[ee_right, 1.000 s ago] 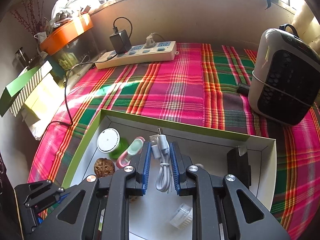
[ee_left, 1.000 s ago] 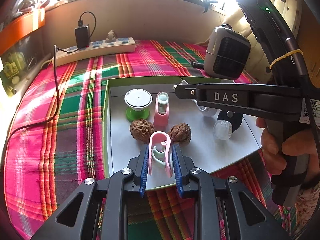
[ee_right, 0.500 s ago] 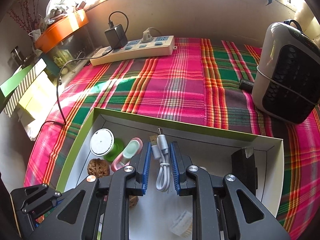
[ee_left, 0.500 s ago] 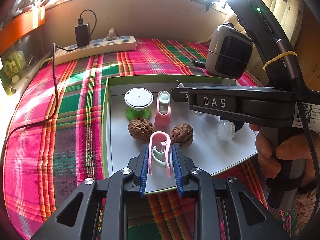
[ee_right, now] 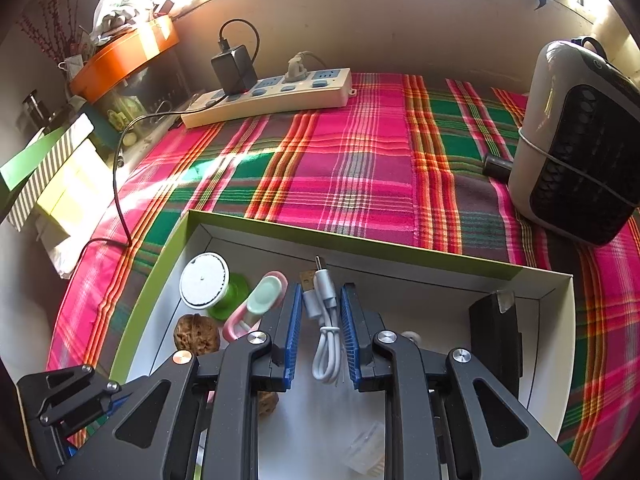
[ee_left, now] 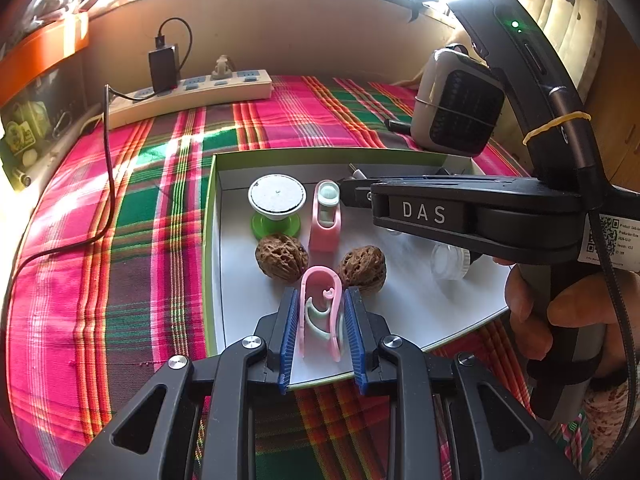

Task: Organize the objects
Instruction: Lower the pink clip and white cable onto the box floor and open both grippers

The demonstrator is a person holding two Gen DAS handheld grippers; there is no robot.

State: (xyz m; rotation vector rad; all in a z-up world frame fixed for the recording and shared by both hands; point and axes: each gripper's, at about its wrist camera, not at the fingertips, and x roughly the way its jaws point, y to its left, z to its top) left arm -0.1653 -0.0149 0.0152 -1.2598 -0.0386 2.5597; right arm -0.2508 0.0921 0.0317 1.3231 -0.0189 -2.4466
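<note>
Two grippers work over one green-rimmed box (ee_left: 212, 216) on the plaid-covered worktop (ee_left: 132, 240). In the left wrist view, the left gripper (ee_left: 322, 316) has its blue fingers (ee_left: 289, 328) clamped on a pink clip (ee_left: 320, 308), held upright over the box's near edge. Just beyond the fingertips sit two walnuts (ee_left: 282, 257), one to each side of the clip. Farther on stand a pink holder (ee_left: 326, 220) and, left of it, a white-topped spool on a green base (ee_left: 277, 206). A clear cap (ee_left: 450, 262) lies to the right, under the other gripper's body.

From the right wrist view, the right gripper (ee_right: 322, 332) has its fingers (ee_right: 294, 332) closed against a coiled white USB cable (ee_right: 326, 320), its plugs pointing ahead past the fingertips, above the box floor. A black block (ee_right: 496, 340) stands right of the fingers against the box wall. Beyond the box lie a power strip (ee_right: 272, 98) far ahead and a small heater (ee_right: 580, 144) at far right.
</note>
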